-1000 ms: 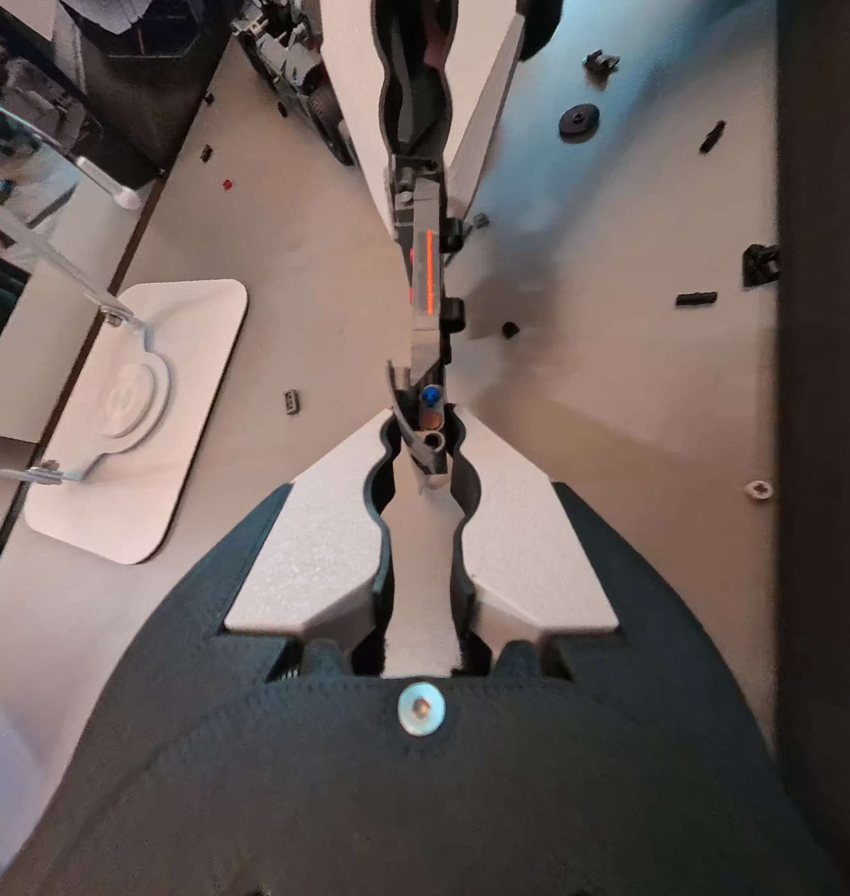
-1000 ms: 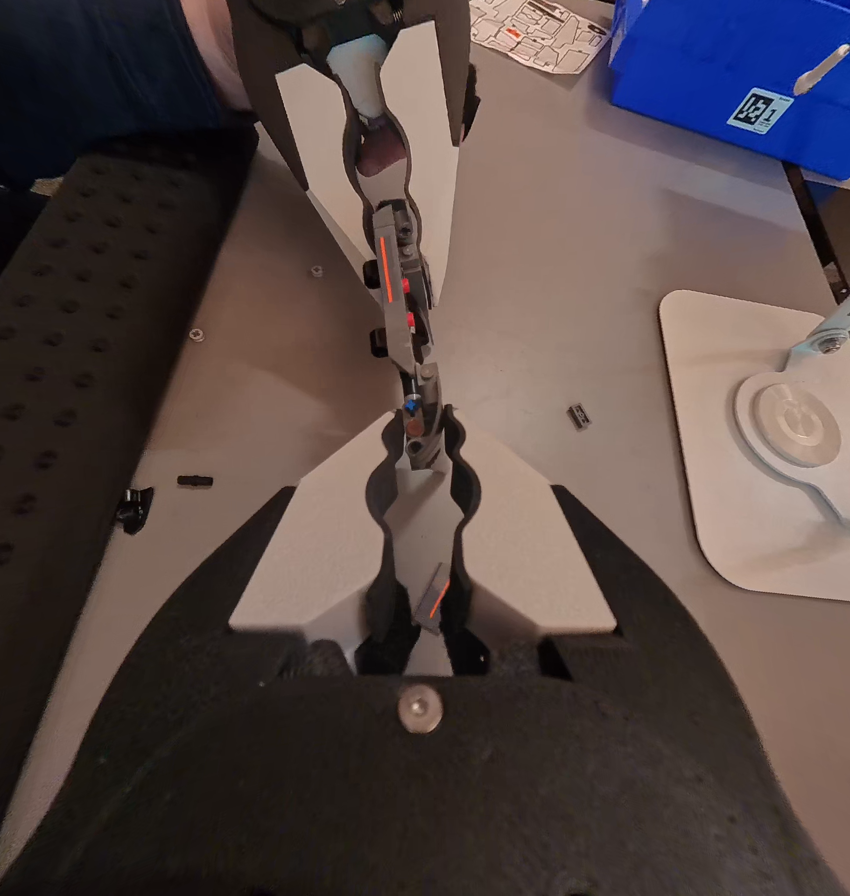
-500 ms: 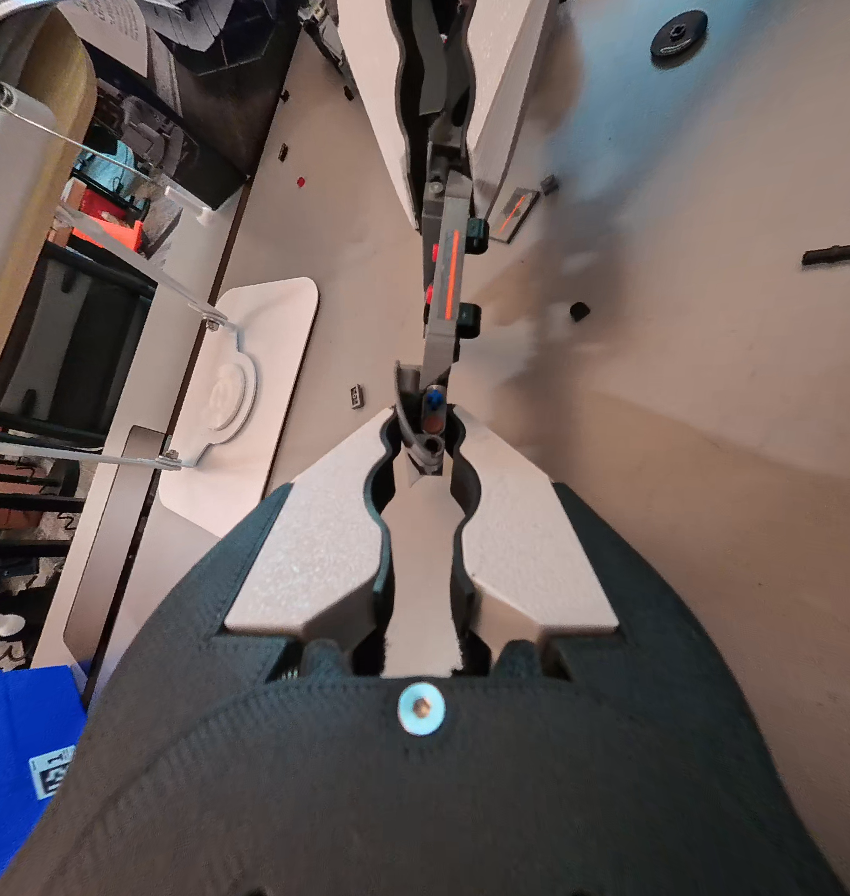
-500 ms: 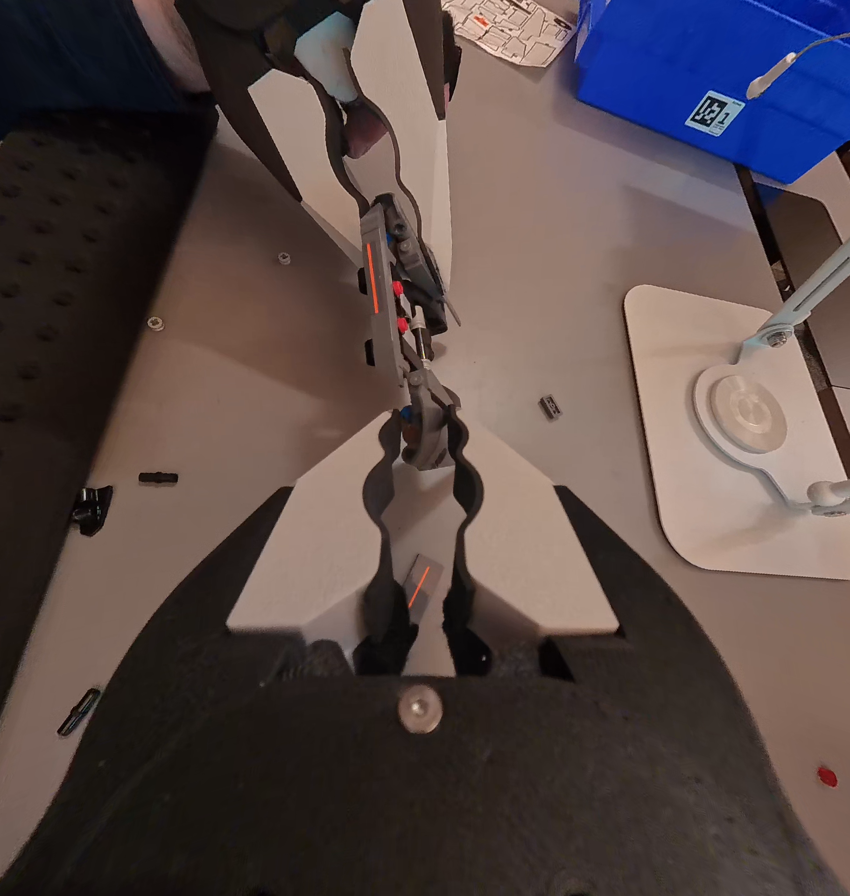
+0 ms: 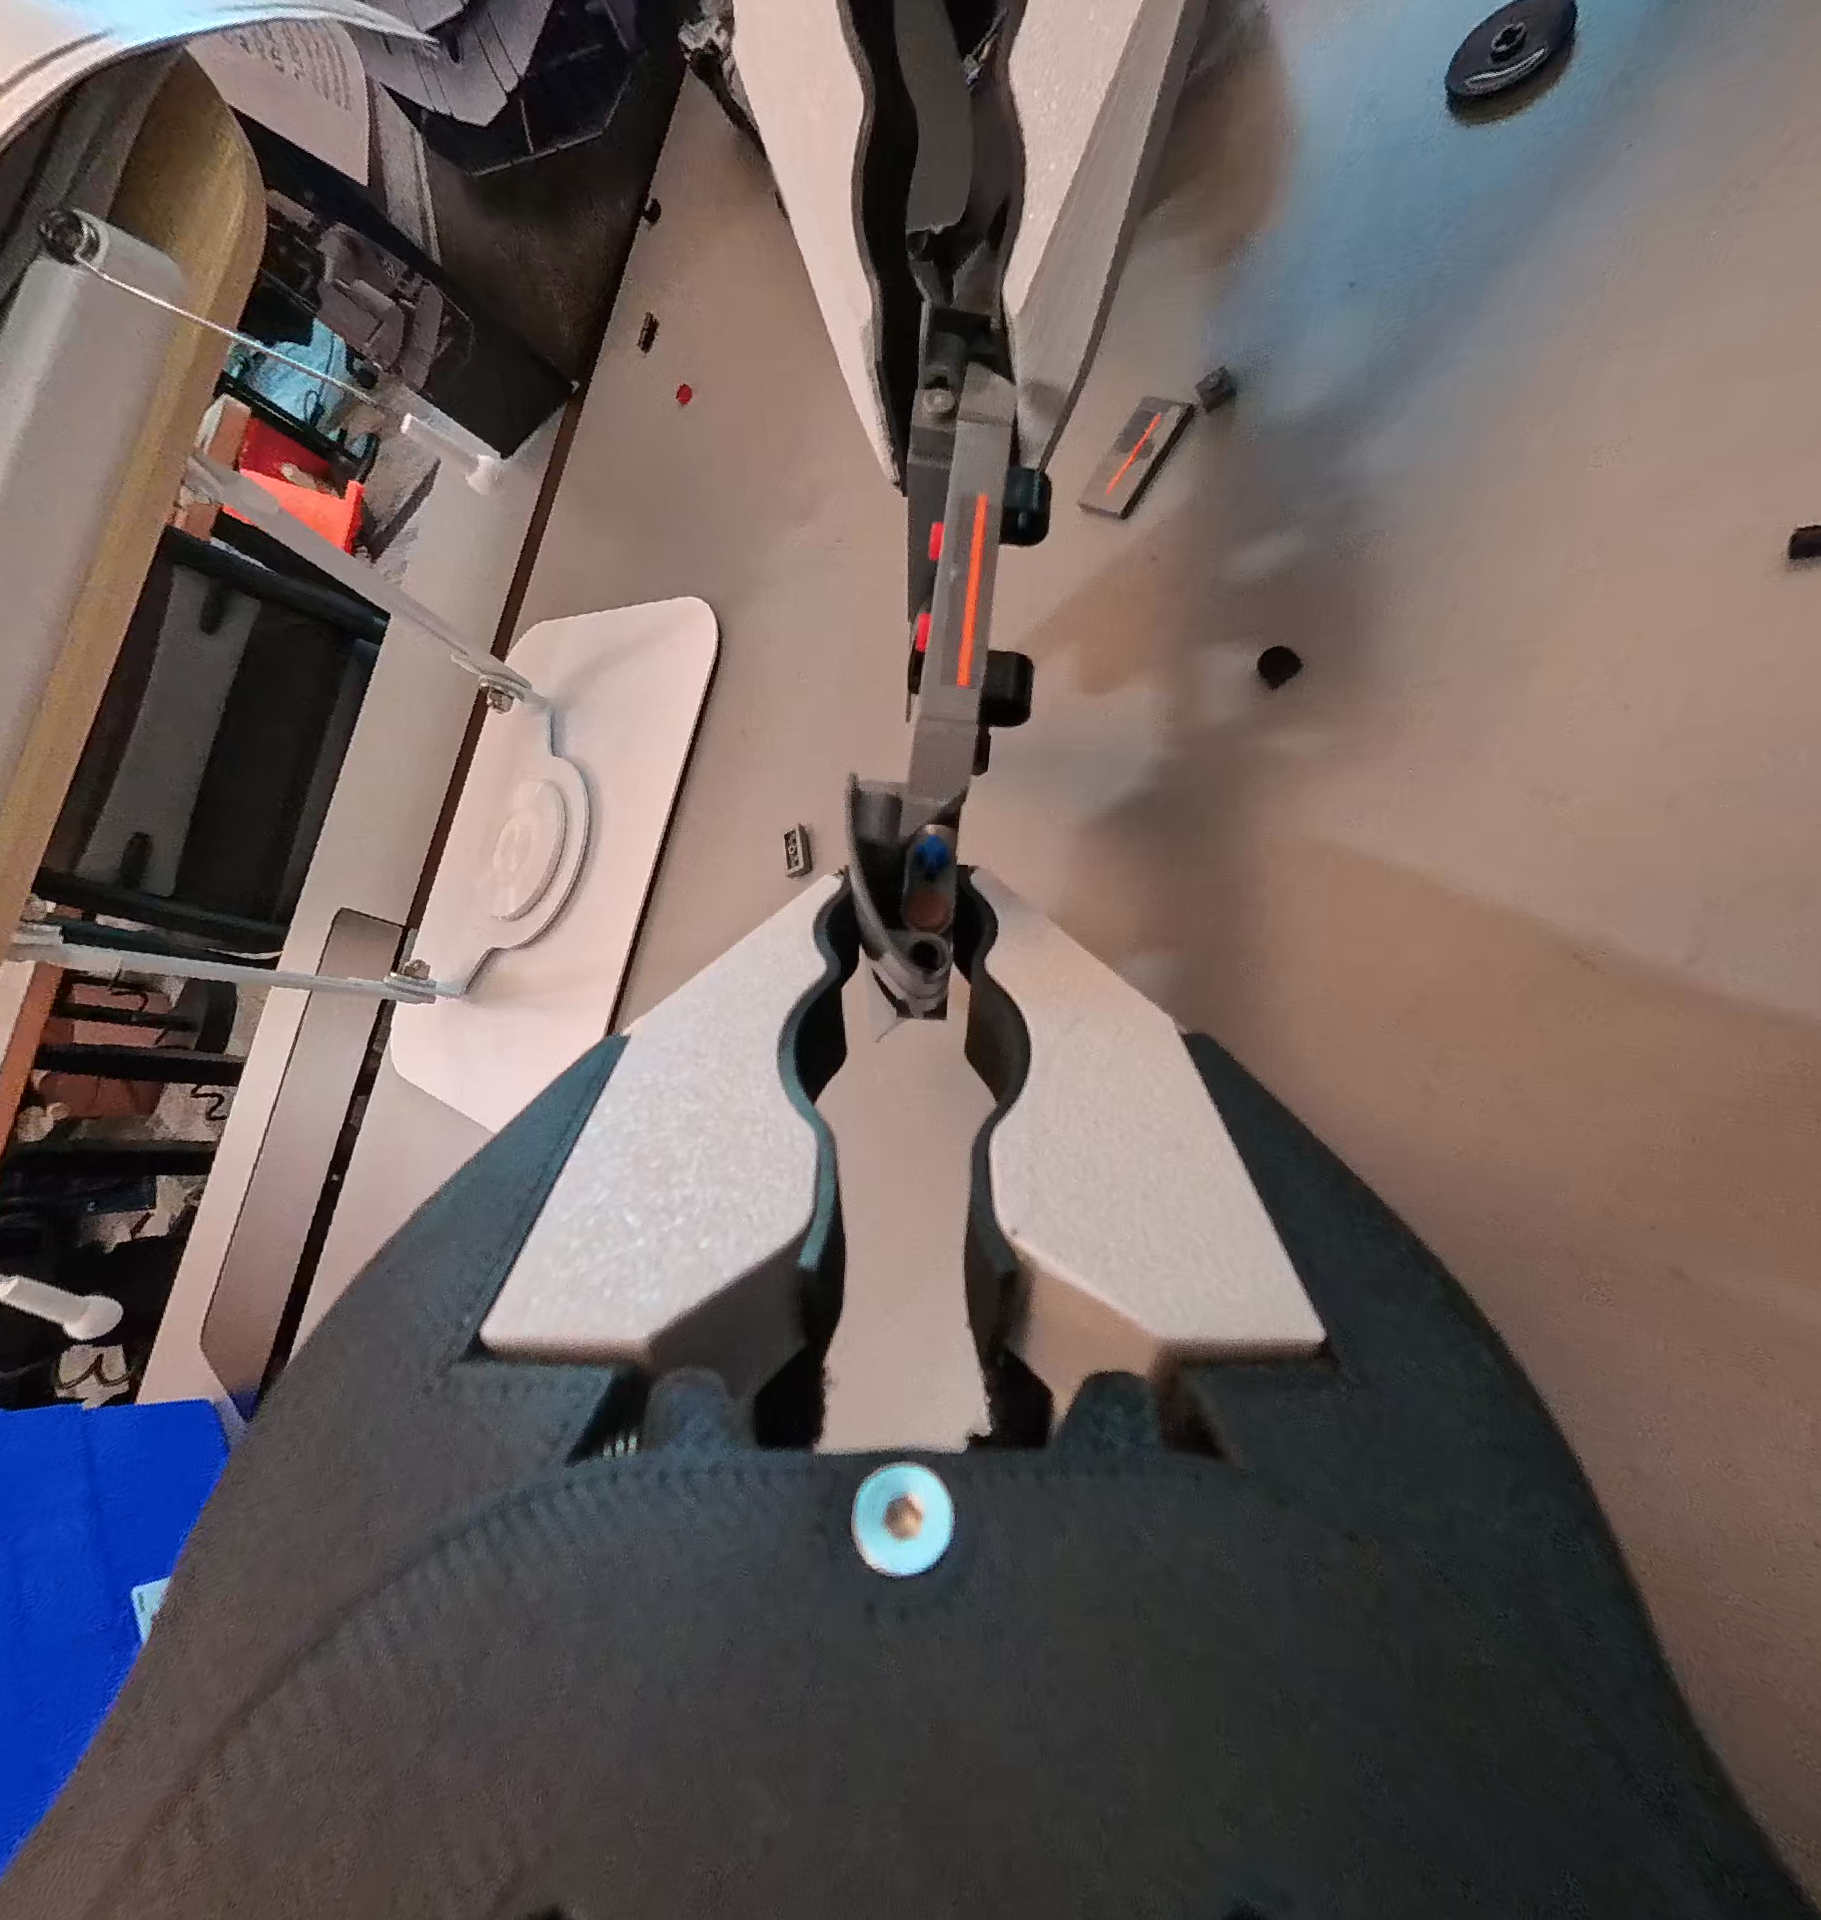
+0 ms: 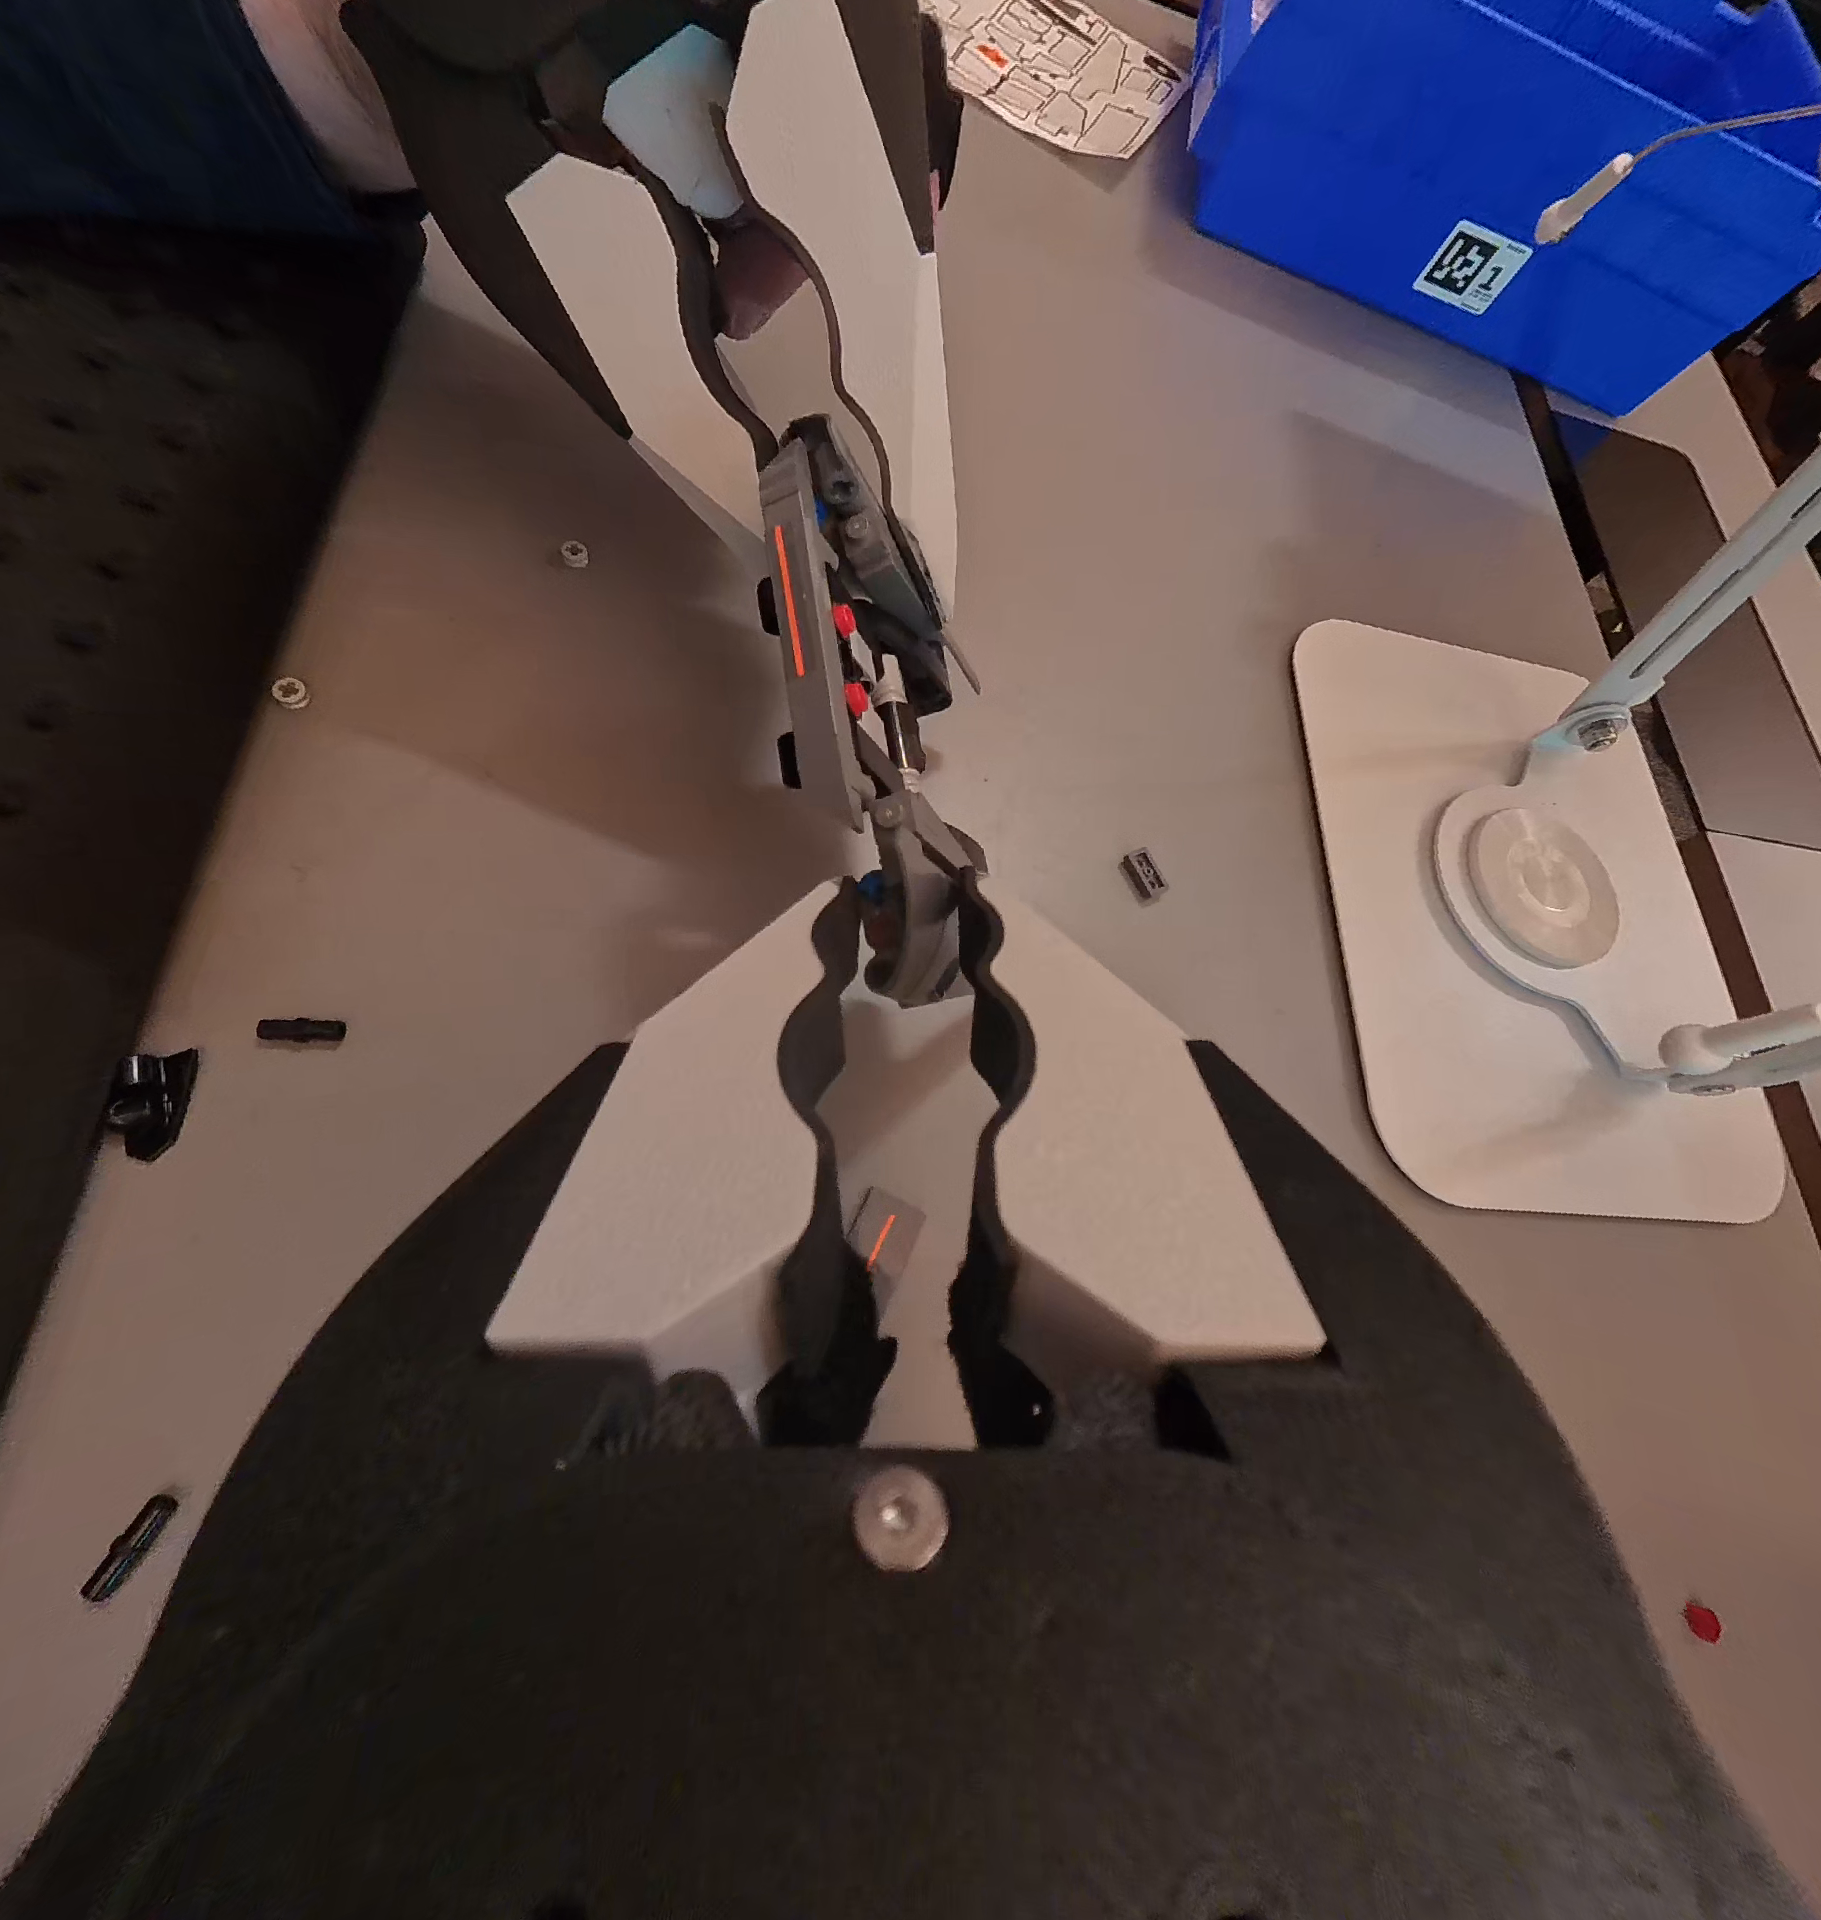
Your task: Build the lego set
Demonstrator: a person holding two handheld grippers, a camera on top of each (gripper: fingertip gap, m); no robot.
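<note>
Grey lego assembly [image 5: 953, 623] with an orange stripe hangs over the table [image 5: 1508, 1091], spanning both grippers. Left gripper [image 5: 906, 940] pinches its near end; right gripper [image 6: 901, 935] pinches the opposite end. Loose striped tile [image 5: 1134, 457] lies at 1 o'clock; small grey brick [image 6: 1143, 871] lies at 2 o'clock in the right view.

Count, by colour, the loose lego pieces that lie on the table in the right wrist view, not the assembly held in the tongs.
Black pieces: 3
Grey pieces: 2
Red pieces: 1
Total: 6
</note>
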